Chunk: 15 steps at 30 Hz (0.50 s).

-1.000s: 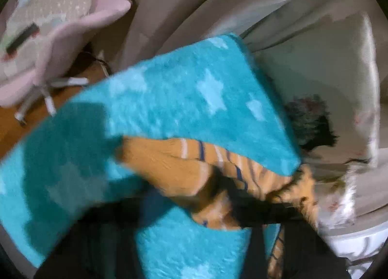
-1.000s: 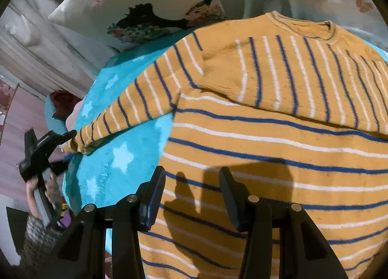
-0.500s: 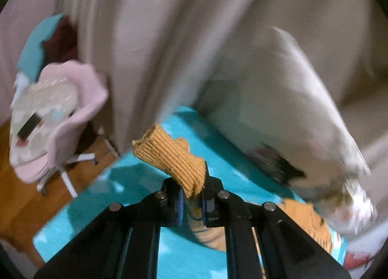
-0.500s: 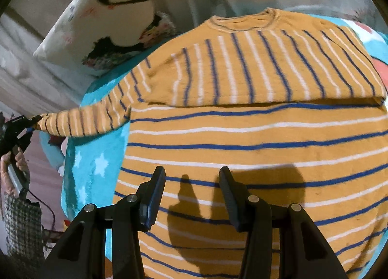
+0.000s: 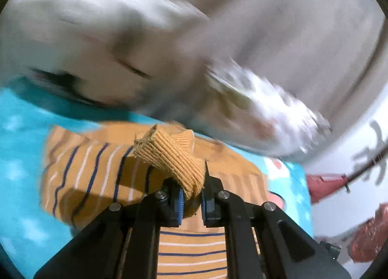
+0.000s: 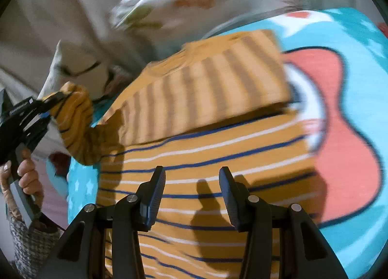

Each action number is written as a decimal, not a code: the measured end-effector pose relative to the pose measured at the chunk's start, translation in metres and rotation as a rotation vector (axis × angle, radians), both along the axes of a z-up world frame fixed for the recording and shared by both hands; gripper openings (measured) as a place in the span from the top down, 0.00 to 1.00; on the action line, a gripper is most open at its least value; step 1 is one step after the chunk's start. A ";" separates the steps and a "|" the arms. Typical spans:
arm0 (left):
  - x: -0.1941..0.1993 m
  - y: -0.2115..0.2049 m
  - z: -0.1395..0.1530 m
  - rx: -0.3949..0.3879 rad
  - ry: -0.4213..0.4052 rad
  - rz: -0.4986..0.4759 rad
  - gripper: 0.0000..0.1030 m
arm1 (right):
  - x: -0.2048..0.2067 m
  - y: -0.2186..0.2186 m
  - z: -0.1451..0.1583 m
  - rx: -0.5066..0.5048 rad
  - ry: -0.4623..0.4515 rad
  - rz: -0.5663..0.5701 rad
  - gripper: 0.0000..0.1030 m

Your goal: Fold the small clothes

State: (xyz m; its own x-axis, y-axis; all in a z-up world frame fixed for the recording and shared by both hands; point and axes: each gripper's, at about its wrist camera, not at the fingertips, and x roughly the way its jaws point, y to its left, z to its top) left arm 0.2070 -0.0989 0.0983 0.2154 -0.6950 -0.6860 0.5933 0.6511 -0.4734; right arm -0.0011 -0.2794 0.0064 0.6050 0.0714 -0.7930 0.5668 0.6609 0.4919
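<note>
An orange sweater with blue and white stripes lies on a turquoise star blanket; it also shows in the left wrist view. One sleeve lies folded across its chest. My left gripper is shut on the ribbed cuff of the other sleeve and holds it raised above the sweater's left side; it shows in the right wrist view with the sleeve hanging from it. My right gripper is open and empty, hovering over the sweater's lower body.
White floral pillows lie behind the sweater, also in the right wrist view. A red shape is printed on the blanket at the right. Beige curtains hang behind. Both views are motion-blurred.
My left gripper has carried the sleeve cuff up and inward from the blanket's left edge toward the sweater. My right gripper has stayed open over the sweater, its view swinging.
</note>
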 end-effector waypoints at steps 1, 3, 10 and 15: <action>-0.012 -0.027 -0.010 -0.005 0.030 -0.054 0.90 | -0.008 -0.008 0.000 -0.001 0.002 -0.015 0.51; -0.032 -0.066 -0.029 0.017 0.068 -0.139 0.88 | -0.028 -0.029 0.001 -0.009 0.008 -0.048 0.51; -0.088 -0.076 -0.054 0.095 0.113 -0.218 0.48 | -0.050 -0.072 0.008 -0.032 -0.002 -0.074 0.51; -0.081 0.000 -0.044 0.208 0.030 -0.057 0.40 | -0.018 -0.078 0.014 -0.034 -0.059 0.032 0.51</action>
State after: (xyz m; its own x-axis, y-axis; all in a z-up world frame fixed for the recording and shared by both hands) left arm 0.1261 -0.0988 0.0542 0.1575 -0.5480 -0.8215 0.6197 0.7026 -0.3499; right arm -0.0193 -0.3576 0.0201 0.6484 0.0656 -0.7585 0.5156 0.6952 0.5009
